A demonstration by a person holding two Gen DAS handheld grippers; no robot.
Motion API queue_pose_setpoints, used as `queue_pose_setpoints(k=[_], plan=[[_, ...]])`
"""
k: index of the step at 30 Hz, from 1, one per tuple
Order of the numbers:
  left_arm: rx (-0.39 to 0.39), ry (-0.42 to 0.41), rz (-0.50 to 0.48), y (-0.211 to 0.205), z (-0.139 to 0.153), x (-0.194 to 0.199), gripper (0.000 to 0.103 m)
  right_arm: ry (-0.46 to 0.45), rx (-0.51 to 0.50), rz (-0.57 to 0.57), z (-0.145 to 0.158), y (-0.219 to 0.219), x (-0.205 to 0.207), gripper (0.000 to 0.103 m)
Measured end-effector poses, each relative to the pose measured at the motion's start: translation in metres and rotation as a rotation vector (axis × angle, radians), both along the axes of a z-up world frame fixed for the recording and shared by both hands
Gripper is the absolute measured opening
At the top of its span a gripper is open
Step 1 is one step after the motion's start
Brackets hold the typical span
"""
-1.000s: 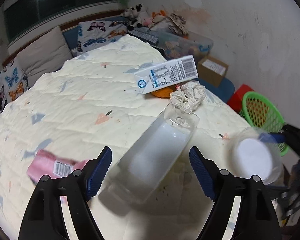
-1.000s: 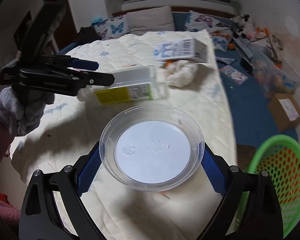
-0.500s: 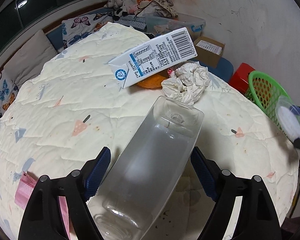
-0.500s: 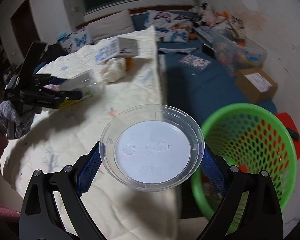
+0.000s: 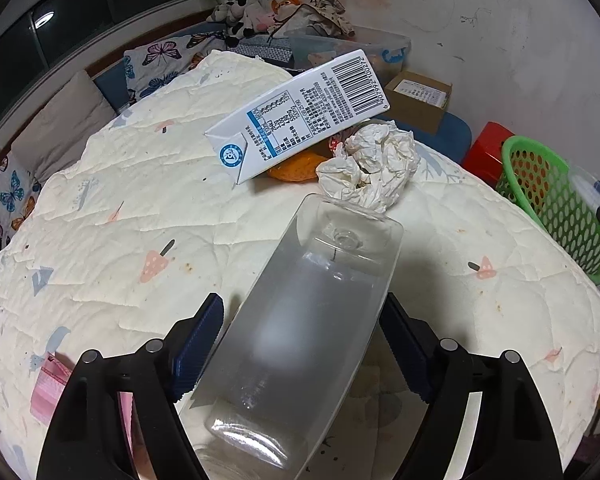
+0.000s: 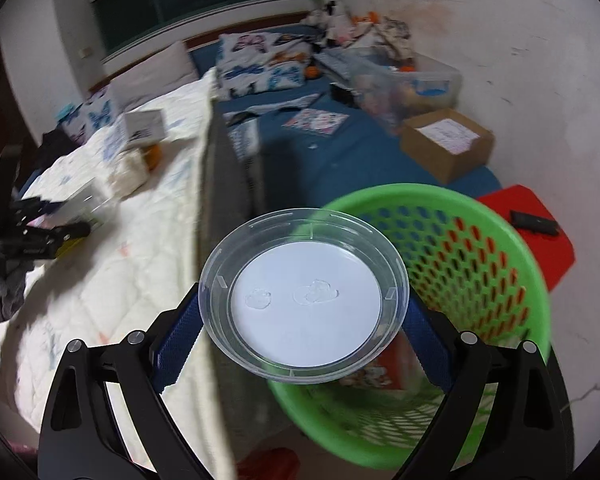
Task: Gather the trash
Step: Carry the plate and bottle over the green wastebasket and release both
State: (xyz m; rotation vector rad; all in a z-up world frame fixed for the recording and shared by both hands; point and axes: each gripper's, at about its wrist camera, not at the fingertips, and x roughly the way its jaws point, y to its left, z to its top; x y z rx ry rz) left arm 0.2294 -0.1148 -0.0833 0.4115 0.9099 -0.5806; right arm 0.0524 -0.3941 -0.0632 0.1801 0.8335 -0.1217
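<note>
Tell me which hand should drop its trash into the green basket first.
Right. The right gripper holds the clear plastic lid at the green basket. The left gripper straddles the clear bottle lying on the bed, away from the basket.

Quilted bed, milk carton, crumpled tissue, clear bottle, pink wrapper

Left tongs pitched steeply down toward 12 o'clock, jaws wide, just closing slightly; right tongs clamped wide.
</note>
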Motion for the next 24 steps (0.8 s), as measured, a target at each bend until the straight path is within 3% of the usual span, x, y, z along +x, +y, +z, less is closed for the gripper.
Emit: queue_pose_setpoints(k=[11,24], plan=[[-0.028,-0.014,0.074,0.006,0.011,-0.006,0.064,0.047,0.01,-0.139,-0.018,-0.056,-0.014,0.092],[-0.117,-0.009,0.073,0.007,0.04,-0.035,0.06,0.08,0.059,-0.16,-0.043,-0.07,0.0,0.093]])
